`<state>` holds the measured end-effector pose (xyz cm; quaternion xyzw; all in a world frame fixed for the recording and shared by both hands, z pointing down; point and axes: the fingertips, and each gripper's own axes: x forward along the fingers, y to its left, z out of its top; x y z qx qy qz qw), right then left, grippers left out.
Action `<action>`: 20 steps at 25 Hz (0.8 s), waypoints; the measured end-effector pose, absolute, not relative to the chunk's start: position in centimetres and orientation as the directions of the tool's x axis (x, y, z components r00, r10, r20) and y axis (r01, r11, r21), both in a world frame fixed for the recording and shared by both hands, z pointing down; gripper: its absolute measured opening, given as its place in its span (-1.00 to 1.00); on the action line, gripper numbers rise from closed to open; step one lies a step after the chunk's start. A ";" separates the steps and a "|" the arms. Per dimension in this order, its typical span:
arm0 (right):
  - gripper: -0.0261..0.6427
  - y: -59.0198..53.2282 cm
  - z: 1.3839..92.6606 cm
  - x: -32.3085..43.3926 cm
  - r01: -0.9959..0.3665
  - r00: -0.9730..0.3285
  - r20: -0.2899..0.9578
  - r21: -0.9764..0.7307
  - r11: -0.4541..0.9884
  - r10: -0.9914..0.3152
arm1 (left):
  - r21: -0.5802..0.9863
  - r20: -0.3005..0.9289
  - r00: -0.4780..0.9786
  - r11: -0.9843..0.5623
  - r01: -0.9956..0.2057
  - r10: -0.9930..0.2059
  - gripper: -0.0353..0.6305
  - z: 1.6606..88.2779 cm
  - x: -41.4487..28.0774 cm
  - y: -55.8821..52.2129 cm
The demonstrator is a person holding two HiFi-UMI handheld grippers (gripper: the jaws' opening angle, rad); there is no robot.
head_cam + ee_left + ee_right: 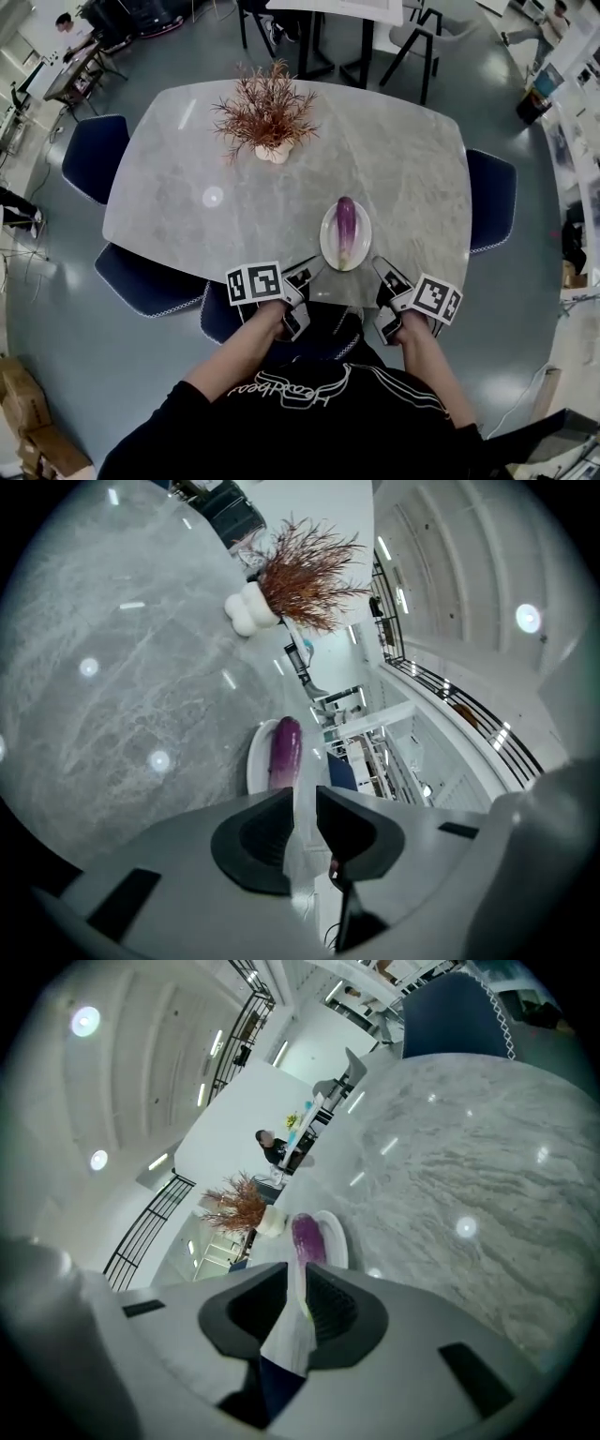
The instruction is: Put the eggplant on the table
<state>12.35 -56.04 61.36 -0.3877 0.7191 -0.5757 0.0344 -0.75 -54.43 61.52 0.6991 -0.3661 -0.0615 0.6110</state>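
The slender purple eggplant (346,225) lies lengthwise in the white oval plate (325,240), which holds nothing else and sits near the person's edge of the grey marble-look table (403,159). The lift has not begun. The left gripper (307,274) and right gripper (385,273) hover at the table's near edge, one on each side of the plate and apart from it. Each has its jaws drawn close together, with only a thin slit between them and nothing in it. To do this step well, I would judge that one gripper must first spread wide enough to span the eggplant. It should then come down across the thick middle of the body, not the tapering stem end, and close gently, since the skin looks smooth and could slip or bruise. The other gripper could steady the plate rim so the plate does not slide. There is bare tabletop just beside the plate for setting the eggplant down. Farther back stands a small white vase (273,151) holding a spray of dried reddish-brown twigs (265,108) (well clear of the work).
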 end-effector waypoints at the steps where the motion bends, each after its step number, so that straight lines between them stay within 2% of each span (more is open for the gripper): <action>1: -0.73 -55.4 60.6 12.5 -0.521 -0.697 0.381 -0.851 0.065 -0.607 | 0.903 0.329 0.736 -0.031 -0.429 -0.592 -0.65 60.4 -0.6 -54.0; 3: -0.73 -53.9 59.1 12.7 -0.531 -0.699 0.349 -0.838 0.126 -0.624 | 0.903 0.246 0.768 -0.149 -0.403 -0.592 -0.85 57.7 -0.2 -52.7; 7: -0.74 -50.3 54.6 11.5 -0.435 -0.767 0.197 -0.860 0.268 -0.611 | 0.845 0.130 0.830 -0.377 -0.379 -0.542 -0.87 52.5 0.6 -49.5; 9: -0.80 -48.7 52.0 10.3 -0.437 -0.801 0.148 -0.808 0.395 -0.580 | 0.794 0.113 0.850 -0.467 -0.389 -0.515 -0.87 50.2 0.6 -47.8; 12: -0.88 -46.1 49.5 8.8 -0.494 -0.826 0.163 -0.670 0.554 -0.540 | 0.696 0.117 0.875 -0.590 -0.410 -0.469 -0.87 47.7 0.6 -45.1; 16: -0.90 -42.6 47.1 7.5 -0.475 -0.856 0.145 -0.598 0.645 -0.496 | 0.564 0.141 0.900 -0.714 -0.415 -0.412 -0.87 45.4 1.2 -42.0; 20: -0.90 -39.2 45.4 6.5 -0.437 -0.890 0.143 -0.536 0.722 -0.432 | 0.497 0.114 0.930 -0.791 -0.357 -0.349 -0.87 43.6 1.7 -39.3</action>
